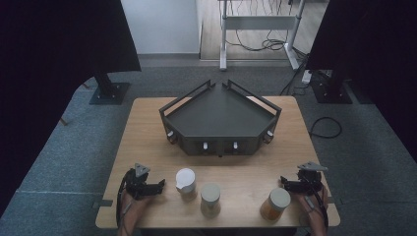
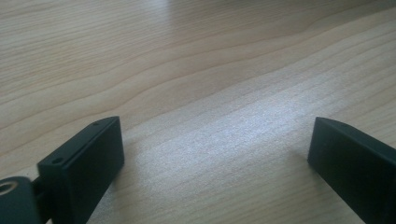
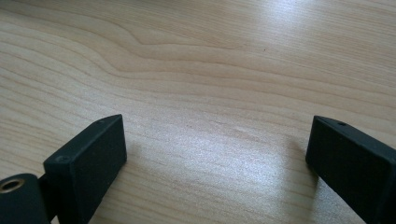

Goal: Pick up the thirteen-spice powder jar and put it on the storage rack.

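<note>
Wooden surface [image 1: 147, 128] with a dark tray [image 1: 216, 115] at its far edge. Three jars line the near edge: white [image 1: 186, 182], grey [image 1: 210, 197], orange [image 1: 275, 203]. Left tongs [image 1: 158, 186] and right tongs [image 1: 285, 184] gape wide, empty. Reaching carelessly could topple a jar.

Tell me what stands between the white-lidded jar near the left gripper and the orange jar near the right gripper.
In the high view, one grey-lidded jar stands between the white-lidded jar and the orange jar.
</note>
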Demonstrator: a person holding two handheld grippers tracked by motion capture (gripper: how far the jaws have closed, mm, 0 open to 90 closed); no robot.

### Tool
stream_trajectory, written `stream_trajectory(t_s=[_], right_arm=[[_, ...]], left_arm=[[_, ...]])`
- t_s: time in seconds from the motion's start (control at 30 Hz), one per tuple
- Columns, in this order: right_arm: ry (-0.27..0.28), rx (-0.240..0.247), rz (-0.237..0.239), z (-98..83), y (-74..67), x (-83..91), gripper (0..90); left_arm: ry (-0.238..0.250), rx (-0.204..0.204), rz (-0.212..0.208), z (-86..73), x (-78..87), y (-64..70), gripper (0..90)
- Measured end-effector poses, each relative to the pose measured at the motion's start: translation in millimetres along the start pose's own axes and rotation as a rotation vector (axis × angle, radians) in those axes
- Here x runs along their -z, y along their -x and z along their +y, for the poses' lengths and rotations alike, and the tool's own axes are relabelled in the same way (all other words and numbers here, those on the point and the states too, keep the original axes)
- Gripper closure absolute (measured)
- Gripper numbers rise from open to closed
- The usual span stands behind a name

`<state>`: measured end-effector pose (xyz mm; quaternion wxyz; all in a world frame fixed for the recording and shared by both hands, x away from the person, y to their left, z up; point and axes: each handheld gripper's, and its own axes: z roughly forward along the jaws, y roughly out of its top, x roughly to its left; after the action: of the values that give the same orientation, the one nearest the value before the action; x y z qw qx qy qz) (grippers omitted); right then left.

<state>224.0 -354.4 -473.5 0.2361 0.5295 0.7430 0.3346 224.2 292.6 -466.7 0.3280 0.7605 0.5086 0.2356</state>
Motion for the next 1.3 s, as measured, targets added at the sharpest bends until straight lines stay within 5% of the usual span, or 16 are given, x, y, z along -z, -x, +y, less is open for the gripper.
stream_trajectory(t_s=[0.53,1.3], right_arm=[[-0.001,0.004,0.004,-0.5,0.7,0.6,3.6],[0.000,-0.002,-0.001,-1.1,0.2,1.1,4.0]], left_arm=[[0.033,0.018,0.009,-6.4,4.1,-0.4,3.4],[0.188,0.016,0.000,-17.6,21.5,3.4,4.6]])
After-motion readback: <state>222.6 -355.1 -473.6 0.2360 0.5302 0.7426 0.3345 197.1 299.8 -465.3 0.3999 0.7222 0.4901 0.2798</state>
